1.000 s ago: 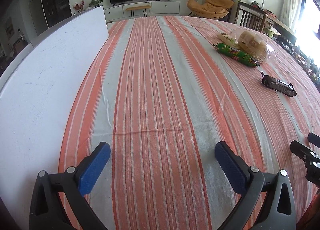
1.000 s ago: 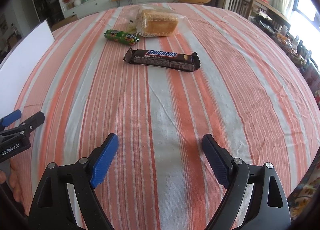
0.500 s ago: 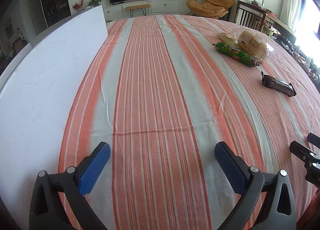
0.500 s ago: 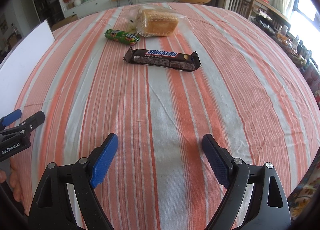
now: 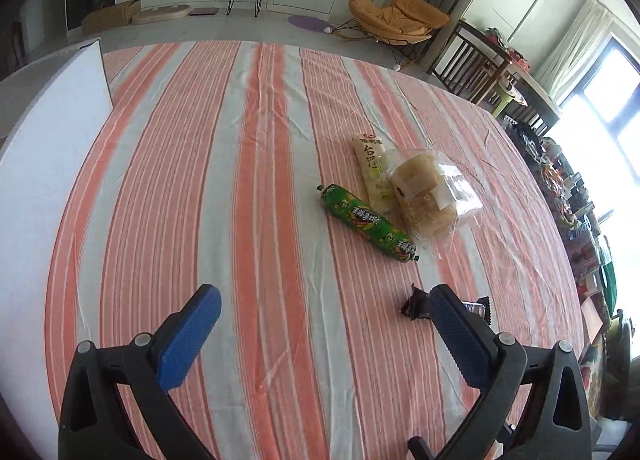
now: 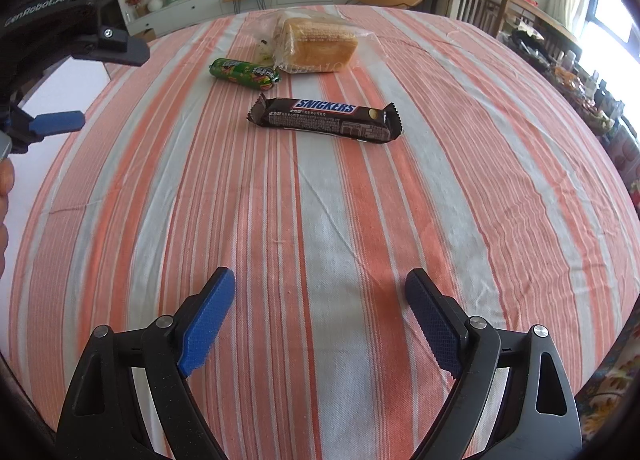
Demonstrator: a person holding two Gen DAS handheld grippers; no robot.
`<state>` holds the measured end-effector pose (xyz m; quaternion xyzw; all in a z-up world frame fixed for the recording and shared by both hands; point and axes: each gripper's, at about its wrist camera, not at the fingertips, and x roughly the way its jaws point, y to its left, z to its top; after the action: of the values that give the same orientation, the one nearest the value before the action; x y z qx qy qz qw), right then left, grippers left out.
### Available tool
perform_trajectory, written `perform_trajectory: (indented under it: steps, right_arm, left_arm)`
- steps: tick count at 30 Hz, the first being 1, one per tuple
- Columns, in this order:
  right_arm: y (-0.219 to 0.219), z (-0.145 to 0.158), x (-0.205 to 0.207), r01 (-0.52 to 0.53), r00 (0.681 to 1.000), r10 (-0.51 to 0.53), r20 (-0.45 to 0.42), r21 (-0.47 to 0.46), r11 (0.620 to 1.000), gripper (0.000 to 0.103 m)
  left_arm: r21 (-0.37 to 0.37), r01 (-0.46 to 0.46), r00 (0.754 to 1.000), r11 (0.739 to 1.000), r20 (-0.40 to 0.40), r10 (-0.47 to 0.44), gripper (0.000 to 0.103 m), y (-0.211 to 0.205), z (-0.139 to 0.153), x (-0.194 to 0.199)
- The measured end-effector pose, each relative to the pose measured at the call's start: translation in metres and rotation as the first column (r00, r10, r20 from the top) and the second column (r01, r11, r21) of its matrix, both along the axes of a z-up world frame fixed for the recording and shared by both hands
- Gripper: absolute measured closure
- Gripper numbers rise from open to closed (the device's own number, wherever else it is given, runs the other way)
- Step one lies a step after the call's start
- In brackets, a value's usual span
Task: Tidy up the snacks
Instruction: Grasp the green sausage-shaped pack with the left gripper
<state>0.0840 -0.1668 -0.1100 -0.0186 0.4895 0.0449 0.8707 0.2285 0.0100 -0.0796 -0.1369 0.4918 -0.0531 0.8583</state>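
Several snacks lie on the orange-striped tablecloth [image 6: 320,220]. The brown Snickers bar [image 6: 324,120] lies crosswise ahead of my right gripper [image 6: 320,280], which is open and holds nothing. Beyond the bar are a green sausage stick [image 6: 244,74] and a bagged bread loaf [image 6: 320,42]. My left gripper [image 5: 324,300] hovers open above the cloth, short of the green sausage stick [image 5: 368,228], a pale packet [image 5: 372,172] and the bread bag [image 5: 424,192]. Its right finger hides most of the Snickers bar [image 5: 416,304]. In the right wrist view the left gripper [image 6: 104,88] shows raised at the upper left.
A white board [image 5: 48,148] lies along the table's left side. A hand [image 6: 4,188] shows at the left edge. Wooden chairs [image 5: 476,68] and a cluttered side table stand beyond the table's right edge. Bare striped cloth lies between the snacks and the board.
My left gripper has risen and swung forward and right, and now looks down on the sausage, packet and bread. My right gripper has edged closer to the Snickers bar. Both stay open.
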Motion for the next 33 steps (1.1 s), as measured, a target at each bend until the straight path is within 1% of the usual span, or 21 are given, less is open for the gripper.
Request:
perform_trajectory:
  steps: [2, 4, 7, 8, 10, 12, 15, 19, 21, 24, 25, 27, 28, 29, 30, 32, 33]
  right_arm:
    - [0.000, 0.000, 0.000, 0.000, 1.000, 0.000, 0.000, 0.000, 1.000, 0.013]
    - [0.000, 0.000, 0.000, 0.000, 1.000, 0.000, 0.000, 0.000, 1.000, 0.013]
    - [0.000, 0.000, 0.000, -0.001, 1.000, 0.001, 0.000, 0.000, 1.000, 0.013]
    - [0.000, 0.000, 0.000, -0.002, 1.000, 0.002, -0.001, 0.000, 1.000, 0.013]
    - [0.001, 0.000, 0.000, -0.003, 1.000, 0.003, -0.001, 0.001, 1.000, 0.013]
    - [0.001, 0.000, 0.000, -0.004, 1.000, 0.004, -0.002, 0.001, 1.000, 0.013]
    - [0.002, -0.001, 0.001, -0.002, 1.000, 0.002, -0.001, 0.001, 1.000, 0.013]
    - [0.002, -0.001, 0.001, -0.002, 1.000, 0.002, -0.001, 0.001, 1.000, 0.013]
    - [0.002, -0.001, 0.001, -0.001, 1.000, 0.002, -0.001, 0.001, 1.000, 0.013]
    - [0.002, -0.001, 0.001, -0.002, 1.000, 0.002, -0.001, 0.001, 1.000, 0.013]
    - [0.002, -0.001, 0.001, -0.002, 1.000, 0.002, -0.001, 0.001, 1.000, 0.013]
    - [0.002, -0.001, 0.001, -0.003, 1.000, 0.003, -0.001, 0.001, 1.000, 0.013]
    - [0.002, -0.001, 0.001, -0.003, 1.000, 0.003, -0.001, 0.001, 1.000, 0.013]
    - [0.002, -0.001, 0.001, -0.003, 1.000, 0.003, -0.001, 0.001, 1.000, 0.013]
    - [0.002, -0.001, 0.001, -0.003, 1.000, 0.003, -0.001, 0.001, 1.000, 0.013]
    - [0.002, -0.001, 0.001, -0.001, 1.000, 0.002, -0.001, 0.001, 1.000, 0.013]
    - [0.002, -0.001, 0.001, -0.002, 1.000, 0.002, -0.001, 0.001, 1.000, 0.013]
  left_arm:
    - [0.047, -0.002, 1.000, 0.999, -0.014, 0.003, 0.001, -0.023, -0.005, 0.029]
    - [0.073, -0.005, 0.999, 0.997, -0.036, 0.008, 0.001, -0.040, -0.017, 0.051]
    - [0.128, -0.033, 0.996, 0.991, -0.084, 0.044, 0.004, -0.049, -0.041, 0.071]
    - [0.141, -0.042, 0.993, 0.989, -0.102, 0.057, 0.004, -0.047, -0.048, 0.073]
    - [0.077, -0.064, 0.993, 0.995, -0.091, 0.071, 0.004, -0.034, -0.053, 0.069]
    - [0.089, -0.085, 0.993, 0.992, -0.077, 0.092, 0.004, -0.023, -0.053, 0.063]
    - [0.062, -0.083, 0.992, 0.995, -0.086, 0.088, 0.004, -0.009, -0.053, 0.060]
    - [0.067, -0.071, 0.994, 0.995, -0.081, 0.076, 0.004, -0.010, -0.054, 0.060]
    - [0.080, -0.059, 0.995, 0.995, -0.072, 0.064, 0.004, -0.018, -0.054, 0.061]
    - [0.142, -0.037, 0.997, 0.989, -0.057, 0.046, 0.005, -0.037, -0.056, 0.067]
    - [0.163, -0.033, 0.998, 0.986, -0.049, 0.042, 0.007, -0.041, -0.057, 0.068]
    - [0.207, -0.028, 1.000, 0.978, -0.008, 0.030, 0.028, -0.048, -0.055, 0.065]
    - [0.236, -0.016, 1.000, 0.972, 0.010, 0.014, 0.056, -0.051, -0.054, 0.062]
    - [0.258, 0.013, 1.000, 0.966, 0.022, -0.020, 0.079, -0.054, -0.053, 0.059]
    - [0.270, 0.040, 0.999, 0.962, 0.022, -0.047, 0.080, -0.054, -0.053, 0.057]
    - [0.243, 0.078, 0.996, 0.967, 0.015, -0.085, 0.081, -0.044, -0.052, 0.047]
    - [0.246, 0.089, 0.995, 0.965, 0.010, -0.094, 0.081, -0.038, -0.051, 0.041]
